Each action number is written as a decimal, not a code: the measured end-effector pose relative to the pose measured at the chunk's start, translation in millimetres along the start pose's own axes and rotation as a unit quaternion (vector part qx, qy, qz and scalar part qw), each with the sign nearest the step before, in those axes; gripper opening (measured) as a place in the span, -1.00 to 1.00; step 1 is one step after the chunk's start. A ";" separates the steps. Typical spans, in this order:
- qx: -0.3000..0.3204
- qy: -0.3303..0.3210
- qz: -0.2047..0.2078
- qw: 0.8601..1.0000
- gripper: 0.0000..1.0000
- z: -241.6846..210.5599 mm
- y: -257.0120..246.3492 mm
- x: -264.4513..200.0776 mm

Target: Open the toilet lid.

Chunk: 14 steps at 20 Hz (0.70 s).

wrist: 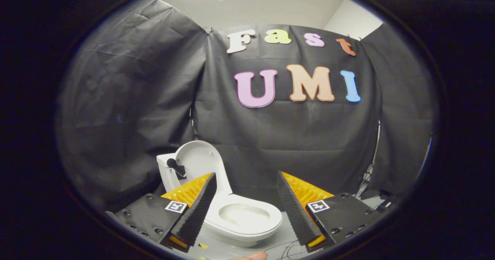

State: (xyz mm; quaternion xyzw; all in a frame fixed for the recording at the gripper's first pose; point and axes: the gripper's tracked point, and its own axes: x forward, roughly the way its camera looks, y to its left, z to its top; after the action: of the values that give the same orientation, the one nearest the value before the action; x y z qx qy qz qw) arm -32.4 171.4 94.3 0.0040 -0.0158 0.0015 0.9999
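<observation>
My tongs [245, 182] hang open, their pads [292, 209] ribbed and matt (rubbery, by the look). Just beyond them the toilet [243, 217] is smooth, glossy white, its raised lid [201, 161] equally slick. Behind the toilet hangs creased, matt cloth [286, 136].

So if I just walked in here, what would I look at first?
Probably the small white toilet, sitting just beyond the gripper in front of the black cloth wall. Its lid already stands upright against the tank, so you can see right into the bowl. Then you would notice the gripper's two jaws, spread wide apart and holding nothing, with the toilet showing between them.
</observation>
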 end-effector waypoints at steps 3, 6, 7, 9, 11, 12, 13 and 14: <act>0.007 0.007 -0.001 1.000 0.94 -6.5 -2.3 2.0; 0.012 0.011 -0.001 1.000 0.94 -11.6 -5.4 3.0; 0.013 0.011 -0.001 1.000 0.94 -11.9 -5.3 2.9; 0.012 0.011 -0.002 1.000 0.94 -11.5 -6.0 3.3; 0.012 0.008 -0.001 1.000 0.94 -9.9 -5.4 3.6; 0.013 0.007 -0.001 1.000 0.94 -9.8 -5.6 3.0; 0.013 0.006 0.000 1.000 0.94 -9.0 -5.4 3.0; 0.014 0.006 -0.001 1.000 0.94 -8.9 -6.1 2.4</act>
State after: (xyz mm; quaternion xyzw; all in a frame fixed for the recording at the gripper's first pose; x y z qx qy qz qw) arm -29.6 165.5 85.5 0.0179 -0.0100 0.0007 0.9998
